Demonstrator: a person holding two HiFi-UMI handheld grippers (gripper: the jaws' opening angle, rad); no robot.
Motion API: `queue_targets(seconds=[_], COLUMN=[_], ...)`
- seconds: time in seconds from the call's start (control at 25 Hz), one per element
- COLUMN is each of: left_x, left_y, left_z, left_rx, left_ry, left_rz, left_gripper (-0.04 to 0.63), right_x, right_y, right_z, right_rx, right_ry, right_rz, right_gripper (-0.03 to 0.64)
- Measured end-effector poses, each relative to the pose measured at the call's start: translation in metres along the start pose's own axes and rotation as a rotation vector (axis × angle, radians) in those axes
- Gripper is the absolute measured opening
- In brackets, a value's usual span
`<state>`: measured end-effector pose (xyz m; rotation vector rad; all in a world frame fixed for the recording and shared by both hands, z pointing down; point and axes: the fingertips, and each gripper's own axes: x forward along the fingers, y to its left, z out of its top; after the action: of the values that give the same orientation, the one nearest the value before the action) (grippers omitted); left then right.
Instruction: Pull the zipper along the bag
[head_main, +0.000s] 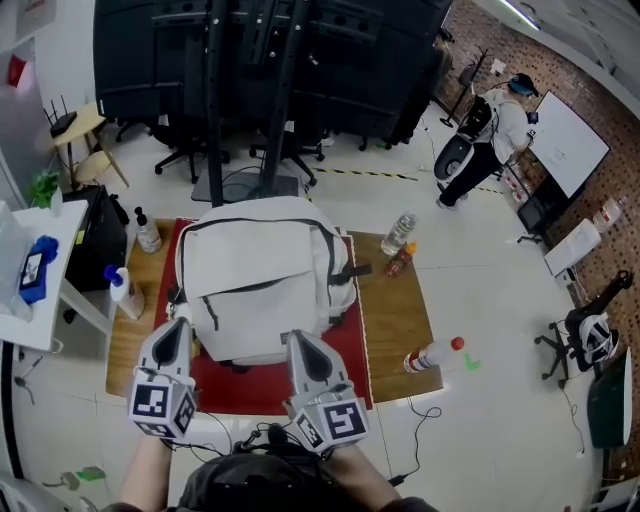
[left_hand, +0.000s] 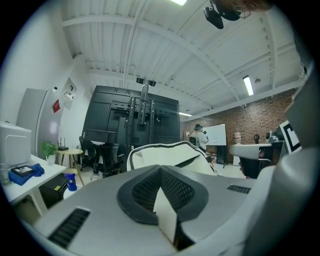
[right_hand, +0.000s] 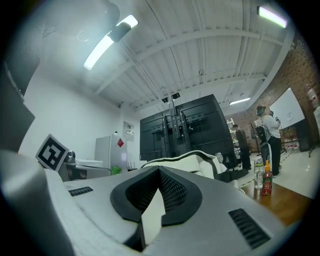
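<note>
A white backpack (head_main: 262, 280) with black zip lines lies on a red mat (head_main: 250, 385) on the wooden table (head_main: 395, 315). My left gripper (head_main: 175, 340) hovers at the bag's near left corner, jaws shut and empty. My right gripper (head_main: 303, 355) hovers at the bag's near edge toward the right, also shut and empty. In the left gripper view the bag (left_hand: 170, 155) rises just beyond the closed jaws of that gripper (left_hand: 161, 172). The right gripper view shows the bag (right_hand: 197, 162) behind the closed gripper (right_hand: 160, 175). I cannot make out the zipper pull.
A clear bottle (head_main: 397, 233) and a small sauce bottle (head_main: 400, 260) stand right of the bag. A red-capped bottle (head_main: 432, 355) lies at the table's right edge. Spray bottles (head_main: 120, 290) stand at the left. A person (head_main: 490, 135) stands far right, by a whiteboard (head_main: 570, 140).
</note>
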<state>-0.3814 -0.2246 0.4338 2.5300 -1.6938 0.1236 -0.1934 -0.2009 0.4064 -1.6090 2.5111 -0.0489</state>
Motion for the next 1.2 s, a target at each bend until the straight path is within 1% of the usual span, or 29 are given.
queue_targets(seconds=[0.24, 0.4, 0.52, 0.64, 0.68, 0.72, 0.76, 1.04, 1.2], left_x=[0.011, 0.018, 0.024, 0.030, 0.033, 0.035, 0.037, 0.050, 0.058], left_y=[0.000, 0.008, 0.010, 0.013, 0.013, 0.014, 0.015, 0.020, 0.019], left_z=[-0.012, -0.022, -0.033, -0.039, -0.039, -0.040, -0.041, -0.051, -0.059], left_rx=[0.000, 0.026, 0.023, 0.025, 0.021, 0.019, 0.018, 0.019, 0.008], left_ry=[0.033, 0.067, 0.108, 0.129, 0.129, 0.129, 0.132, 0.163, 0.198], left_rz=[0.004, 0.028, 0.008, 0.000, -0.003, -0.008, -0.014, -0.029, -0.060], left_gripper=[0.030, 0.031, 0.031, 0.032, 0.036, 0.098, 0.112, 0.112, 0.121], right_x=[0.015, 0.025, 0.032, 0.038, 0.040, 0.043, 0.045, 0.056, 0.062], right_y=[0.004, 0.017, 0.022, 0.025, 0.026, 0.028, 0.030, 0.037, 0.041], right_z=[-0.009, -0.015, -0.020, -0.025, -0.027, -0.028, -0.030, -0.039, -0.042], right_rx=[-0.005, 0.004, 0.010, 0.010, 0.011, 0.014, 0.016, 0.026, 0.026], right_ry=[0.014, 0.056, 0.067, 0.081, 0.085, 0.089, 0.091, 0.106, 0.114], right_rz=[0.052, 0.090, 0.104, 0.117, 0.123, 0.129, 0.134, 0.151, 0.161], right_gripper=[0.006, 0.006, 0.006, 0.006, 0.006, 0.006, 0.006, 0.006, 0.006])
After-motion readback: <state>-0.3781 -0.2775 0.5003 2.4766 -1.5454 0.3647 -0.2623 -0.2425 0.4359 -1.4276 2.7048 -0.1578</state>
